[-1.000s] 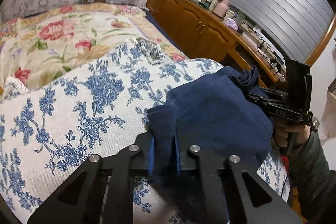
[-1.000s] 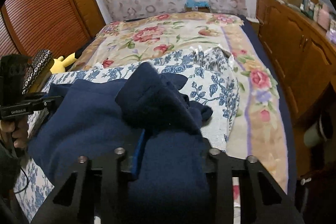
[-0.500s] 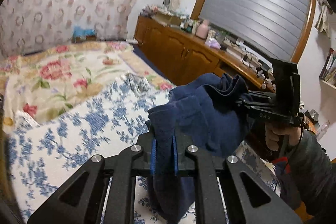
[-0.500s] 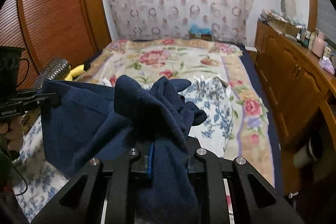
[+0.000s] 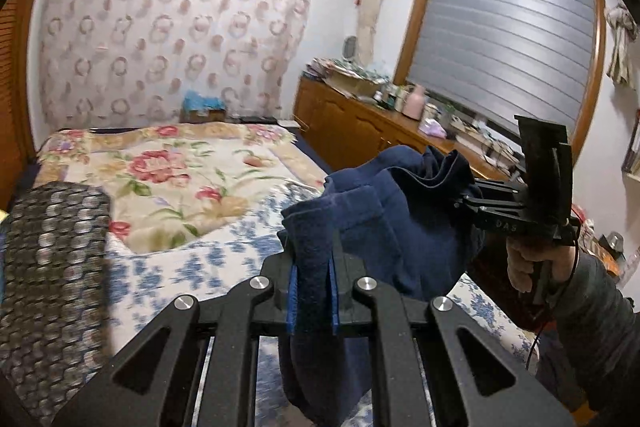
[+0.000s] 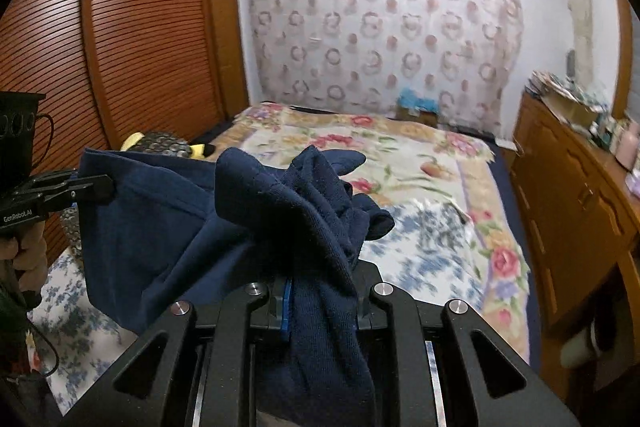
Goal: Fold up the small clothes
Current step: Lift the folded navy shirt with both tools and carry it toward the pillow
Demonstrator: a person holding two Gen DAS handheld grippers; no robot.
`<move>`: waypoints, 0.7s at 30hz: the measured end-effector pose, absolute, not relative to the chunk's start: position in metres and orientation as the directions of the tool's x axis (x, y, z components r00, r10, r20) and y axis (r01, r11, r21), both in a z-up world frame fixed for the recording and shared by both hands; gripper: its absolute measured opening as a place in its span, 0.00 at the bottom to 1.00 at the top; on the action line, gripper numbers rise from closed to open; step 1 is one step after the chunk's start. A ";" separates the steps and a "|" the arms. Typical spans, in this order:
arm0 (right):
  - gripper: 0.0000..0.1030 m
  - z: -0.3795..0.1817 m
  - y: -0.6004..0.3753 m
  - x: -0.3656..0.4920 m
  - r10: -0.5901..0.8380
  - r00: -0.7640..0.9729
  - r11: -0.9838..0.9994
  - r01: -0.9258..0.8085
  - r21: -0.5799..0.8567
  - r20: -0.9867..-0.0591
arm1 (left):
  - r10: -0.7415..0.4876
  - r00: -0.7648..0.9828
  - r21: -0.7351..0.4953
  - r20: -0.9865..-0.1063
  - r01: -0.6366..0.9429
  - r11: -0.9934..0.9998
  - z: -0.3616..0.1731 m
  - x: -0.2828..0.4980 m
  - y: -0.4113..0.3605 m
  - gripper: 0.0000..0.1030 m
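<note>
Floral bedspread (image 5: 168, 167) below ring-patterned curtain (image 5: 168, 27); cluttered wooden dresser (image 5: 360, 123) beside shuttered window (image 5: 500, 39); louvred wardrobe (image 6: 132, 27) opposite.

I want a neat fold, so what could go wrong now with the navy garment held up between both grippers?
The navy garment hangs bunched, not spread flat, above the bed, so it may land creased. The right gripper clamps a thick wad, which could fold in extra layers. The left gripper pinches only a narrow strip, which might slip.

Motion-blurred bedspread (image 6: 420, 239), garment (image 5: 316, 387) bottom cropped
</note>
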State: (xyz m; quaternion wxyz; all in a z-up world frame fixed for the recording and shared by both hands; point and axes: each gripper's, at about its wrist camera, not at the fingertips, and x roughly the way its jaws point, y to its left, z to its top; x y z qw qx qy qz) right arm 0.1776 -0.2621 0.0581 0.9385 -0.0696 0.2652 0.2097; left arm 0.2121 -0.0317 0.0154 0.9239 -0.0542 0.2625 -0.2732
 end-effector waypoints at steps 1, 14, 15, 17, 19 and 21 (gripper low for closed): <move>0.19 0.058 -0.255 0.180 0.367 0.768 0.895 -0.445 -0.025 -0.525 | -0.526 0.721 -0.245 -0.451 0.467 0.850 0.017 0.211 -0.024 0.12; 0.19 0.076 -0.159 0.237 0.502 0.709 0.766 -0.631 -0.126 -0.496 | -0.337 0.869 -0.274 -0.361 0.247 0.929 0.022 0.172 0.105 0.12; 0.19 0.078 -0.146 0.242 0.516 0.699 0.746 -0.651 -0.140 -0.495 | -0.321 0.877 -0.279 -0.358 0.228 0.933 0.020 0.170 0.113 0.12; 0.19 0.080 -0.131 0.250 0.537 0.684 0.716 -0.679 -0.161 -0.494 | -0.297 0.885 -0.291 -0.359 0.196 0.936 0.016 0.167 0.128 0.12; 0.19 0.082 -0.112 0.260 0.557 0.665 0.684 -0.707 -0.179 -0.497 | -0.271 0.893 -0.304 -0.359 0.163 0.939 0.010 0.164 0.143 0.12; 0.19 0.081 -0.101 0.271 0.576 0.645 0.656 -0.731 -0.186 -0.502 | -0.245 0.899 -0.316 -0.363 0.129 0.940 0.003 0.161 0.158 0.12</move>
